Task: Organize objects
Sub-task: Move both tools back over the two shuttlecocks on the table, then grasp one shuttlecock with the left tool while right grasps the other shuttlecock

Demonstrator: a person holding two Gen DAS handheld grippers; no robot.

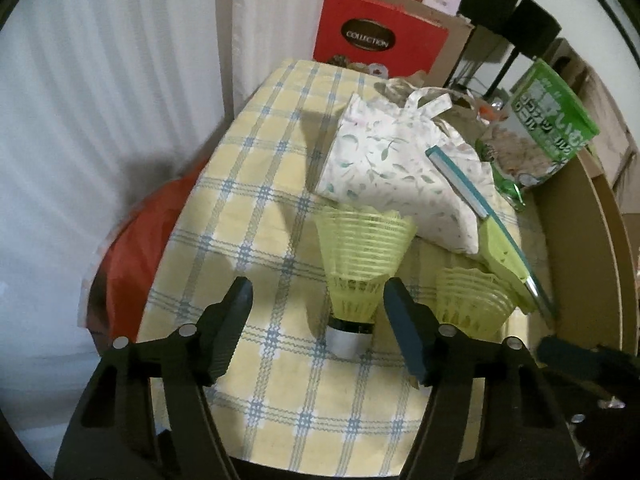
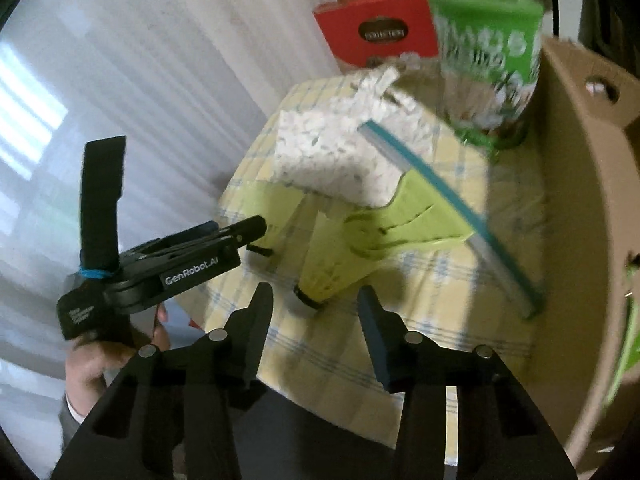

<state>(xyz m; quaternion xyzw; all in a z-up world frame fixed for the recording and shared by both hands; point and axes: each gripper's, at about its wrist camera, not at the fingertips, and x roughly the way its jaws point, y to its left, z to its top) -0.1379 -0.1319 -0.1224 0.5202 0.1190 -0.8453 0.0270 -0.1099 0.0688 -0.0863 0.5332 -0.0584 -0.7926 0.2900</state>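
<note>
left wrist view: the left gripper (image 1: 318,300) hangs low over a table (image 1: 256,208) with a yellow and blue checked cloth, its jaws spread wide. a yellow shuttlecock (image 1: 360,256) stands between them at lower centre, cork down on the cloth, skirt opening upward, touching neither finger. just right of it a second shuttlecock (image 1: 472,300) lies tilted on the cloth. behind both, in the middle of the frame, sits a white leaf-print bag (image 1: 384,168), and a squeegee (image 1: 476,196) with a teal blade and lime handle leans across the bag's right side, running down toward the second shuttlecock. a green packet (image 1: 540,132) stands at the right, a red box (image 1: 376,40) at the top centre, and a cardboard wall (image 1: 576,248) curves down the right edge. a white curtain (image 1: 100,120) fills the left side.

right wrist view: blurred. the right gripper (image 2: 316,304) is also wide apart, gripping nothing, with the second shuttlecock (image 2: 324,276) lying just ahead of its tips, cork toward the camera. the squeegee (image 2: 420,220) crosses the centre, over the bag (image 2: 340,152). the left gripper (image 2: 236,232) shows at mid left, held in a hand (image 2: 104,356), by the first shuttlecock (image 2: 276,204).
</note>
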